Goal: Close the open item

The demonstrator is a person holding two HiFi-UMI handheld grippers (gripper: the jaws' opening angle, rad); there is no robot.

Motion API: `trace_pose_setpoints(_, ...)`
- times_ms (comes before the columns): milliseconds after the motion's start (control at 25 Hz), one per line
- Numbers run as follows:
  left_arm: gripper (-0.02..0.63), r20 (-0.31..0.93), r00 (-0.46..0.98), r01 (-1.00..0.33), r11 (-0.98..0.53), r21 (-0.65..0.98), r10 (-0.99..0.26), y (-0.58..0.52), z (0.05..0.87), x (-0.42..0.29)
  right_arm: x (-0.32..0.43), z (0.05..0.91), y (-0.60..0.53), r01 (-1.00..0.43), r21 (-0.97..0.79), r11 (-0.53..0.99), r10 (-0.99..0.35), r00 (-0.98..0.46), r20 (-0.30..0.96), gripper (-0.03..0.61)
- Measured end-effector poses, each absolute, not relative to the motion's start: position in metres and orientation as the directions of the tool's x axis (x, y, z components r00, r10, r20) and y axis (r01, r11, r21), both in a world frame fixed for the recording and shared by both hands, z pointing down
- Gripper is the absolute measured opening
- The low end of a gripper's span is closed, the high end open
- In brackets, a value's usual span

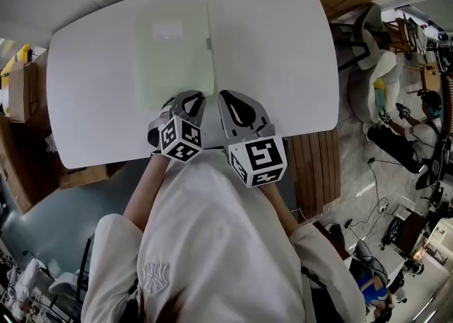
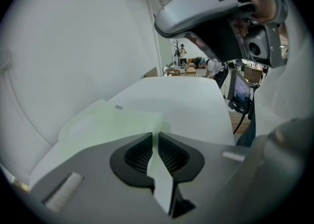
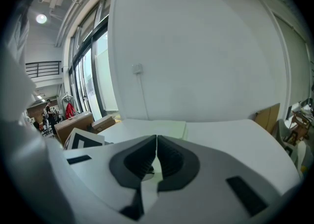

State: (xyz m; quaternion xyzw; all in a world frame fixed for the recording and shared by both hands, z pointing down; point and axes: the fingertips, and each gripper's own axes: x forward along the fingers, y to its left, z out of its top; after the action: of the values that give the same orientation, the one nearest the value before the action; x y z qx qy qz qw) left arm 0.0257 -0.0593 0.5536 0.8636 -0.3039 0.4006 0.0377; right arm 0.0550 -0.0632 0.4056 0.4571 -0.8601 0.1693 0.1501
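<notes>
- White desk [image 1: 283, 66] with rounded corners, set against a plain white wall [image 3: 206, 46].
- Tall windows [image 3: 93, 70] at the left, with a round ceiling lamp [image 3: 41, 18] lit above.
- Cardboard boxes [image 3: 73, 125] beside the desk, on a pale floor [image 1: 361, 173].

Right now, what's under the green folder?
The green folder lies flat on the white table. Only table shows around it; anything beneath is covered.

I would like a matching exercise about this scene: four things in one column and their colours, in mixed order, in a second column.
Things:
1. folder
2. table
3. cardboard box
4. marker cube

Colours:
a. white
b. black and white squares
c. pale green
d. brown

Right pairs: 1-c, 2-a, 3-d, 4-b.
</notes>
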Motion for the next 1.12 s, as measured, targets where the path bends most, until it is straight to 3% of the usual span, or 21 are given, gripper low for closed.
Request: trace_pose_setpoints(1120, 0.040, 0.728, 0.494, -0.539, -0.825, -0.172, -0.475, -0.0604, 0.5599, 0.0311, 0.0588, 0.4045, -0.0636, -0.841, -0.154, 0.518, -0.739, -0.531, 0.414, 0.011)
